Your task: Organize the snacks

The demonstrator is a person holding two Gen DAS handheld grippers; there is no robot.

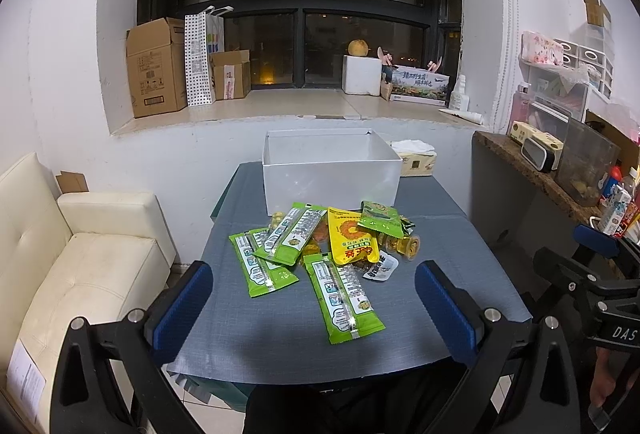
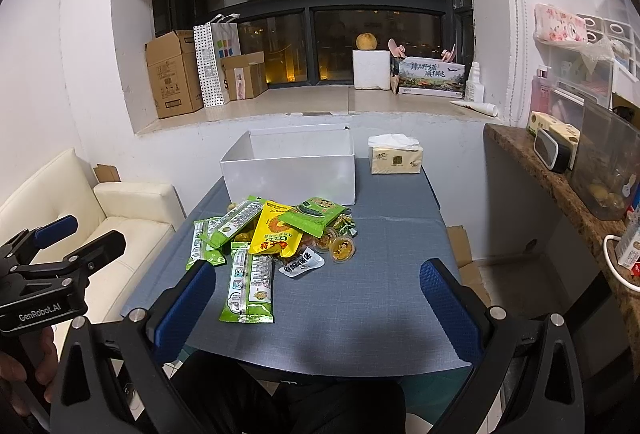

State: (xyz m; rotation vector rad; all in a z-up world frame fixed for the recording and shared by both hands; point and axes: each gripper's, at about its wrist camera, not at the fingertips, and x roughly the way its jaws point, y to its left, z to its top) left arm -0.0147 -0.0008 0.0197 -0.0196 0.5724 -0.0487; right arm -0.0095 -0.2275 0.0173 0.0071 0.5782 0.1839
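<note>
1. Fingers spread wide on both tools, nothing between the pads: left gripper (image 1: pixel 314 310) and right gripper (image 2: pixel 318 308) released, held above the near edge of the table (image 1: pixel 460 274).
2. Snack pile (image 1: pixel 320 242) at table centre, ahead of both grippers and well apart from the fingertips; no packet touched yet.
3. Nearest item: green packet (image 1: pixel 345 298), lying flat at the pile's near edge, apart from the upper layers. Long axis running roughly away from the person, slightly slanted.
4. Packet placement relative to fingers: almost centred between the left pads in the left wrist view; toward the left pad in the right wrist view (image 2: pixel 250 288). Judged slightly nearer the left gripper.
5. Grasp across the short width judged suitable, since the jaw gap runs crosswise to the long axis.
6. Remaining pile: yellow packet (image 1: pixel 352 240), further green packets overlapping, small round jelly cups (image 2: pixel 343 249) on the right side.
7. Destination judged to be the white box (image 1: pixel 332 174), open-topped, directly behind the pile, apparently empty as far as visible.
8. Tissue pack (image 2: pixel 396 158) beside the box, right side.
</note>
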